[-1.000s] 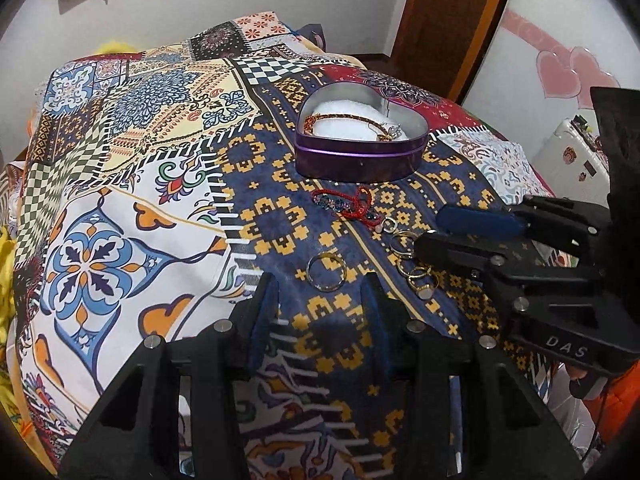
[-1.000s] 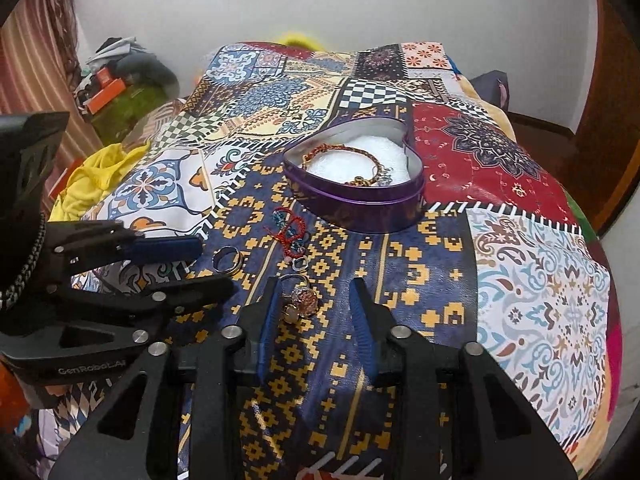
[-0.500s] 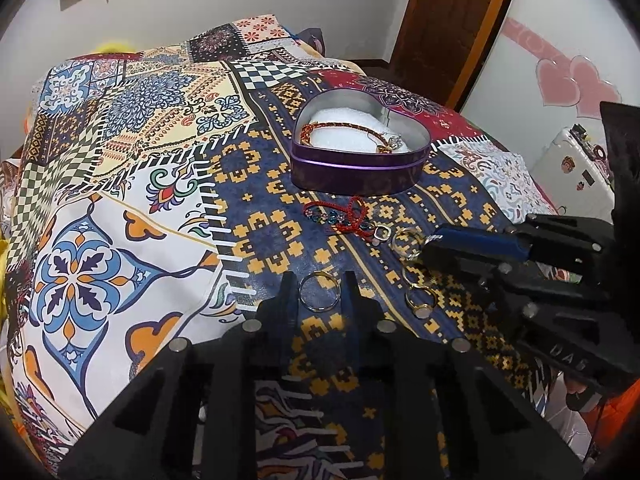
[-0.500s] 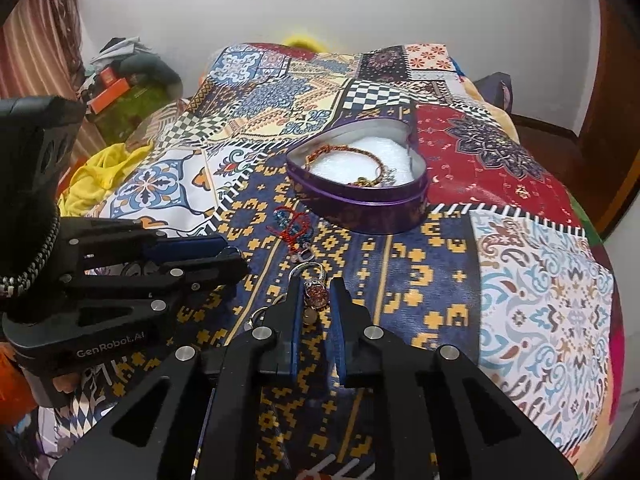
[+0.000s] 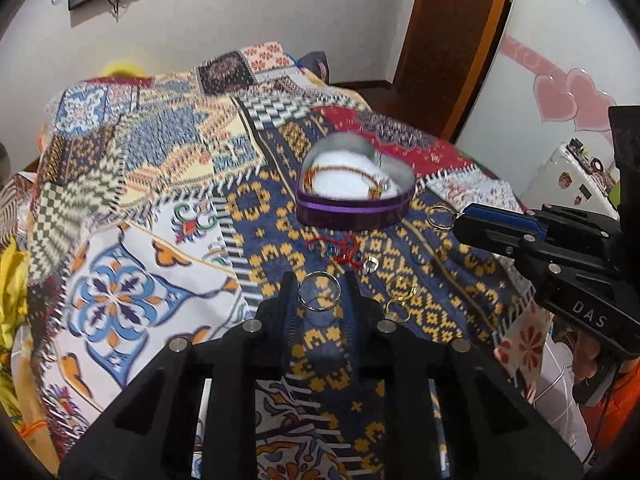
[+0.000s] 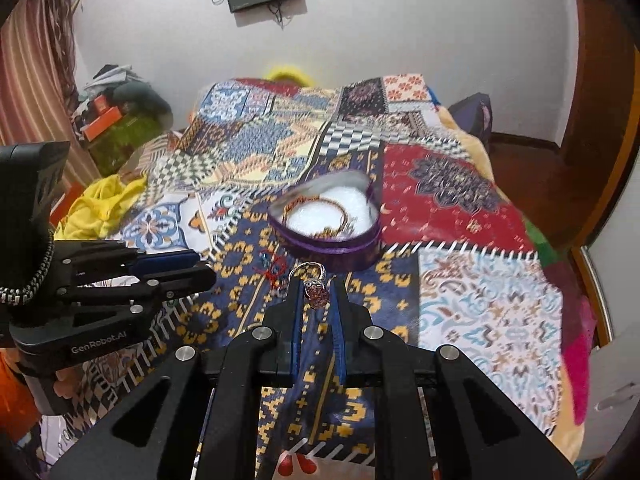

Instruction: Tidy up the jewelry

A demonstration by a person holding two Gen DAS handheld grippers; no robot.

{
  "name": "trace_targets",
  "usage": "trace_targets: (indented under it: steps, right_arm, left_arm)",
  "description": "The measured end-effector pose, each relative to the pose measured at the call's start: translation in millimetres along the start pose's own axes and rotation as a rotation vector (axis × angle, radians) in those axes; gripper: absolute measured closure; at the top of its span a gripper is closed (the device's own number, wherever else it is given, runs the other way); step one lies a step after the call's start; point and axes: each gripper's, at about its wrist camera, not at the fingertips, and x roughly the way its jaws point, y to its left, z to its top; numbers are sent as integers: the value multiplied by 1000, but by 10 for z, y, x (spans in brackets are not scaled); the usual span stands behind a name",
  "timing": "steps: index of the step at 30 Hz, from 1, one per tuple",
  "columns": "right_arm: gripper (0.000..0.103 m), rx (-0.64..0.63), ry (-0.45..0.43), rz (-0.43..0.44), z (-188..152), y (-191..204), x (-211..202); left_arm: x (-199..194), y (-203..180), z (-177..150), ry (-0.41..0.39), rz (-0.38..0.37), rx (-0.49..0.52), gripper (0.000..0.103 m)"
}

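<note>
Patchwork bedspread [image 6: 480,312] carries the purple heart tin [image 6: 332,248] near its middle. My left gripper [image 5: 318,294] pinches a plain ring [image 5: 319,291], and my right gripper [image 6: 316,294] pinches a stone ring [image 6: 316,290]. I think both go into the tin next, gently.

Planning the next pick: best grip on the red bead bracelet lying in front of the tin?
Probably pinch the red bracelet at its bunched middle, coming straight down from above: it lies flat and limp on the blanket, so no edge stands up. Approach from the near side, since the heart tin crowds its far side.
</note>
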Motion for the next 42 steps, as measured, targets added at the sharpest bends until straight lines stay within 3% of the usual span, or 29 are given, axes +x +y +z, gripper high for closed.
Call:
trace_targets:
  steps: [9, 21, 31, 42]
  right_arm:
    - [91, 8, -83, -16, 208, -40, -180]
    - [91, 15, -139, -24, 461, -148, -152]
    - [91, 5, -82, -18, 542, -216, 224]
    - [91, -24, 3, -4, 649, -375, 526]
  left_arm:
    - [-195, -39, 226, -74, 4, 11, 82]
    - [-157, -11, 559, -133, -5, 1, 82]
    - [160, 17, 734, -104, -16, 5, 82]
    - [624, 1, 812, -8, -45, 35, 82]
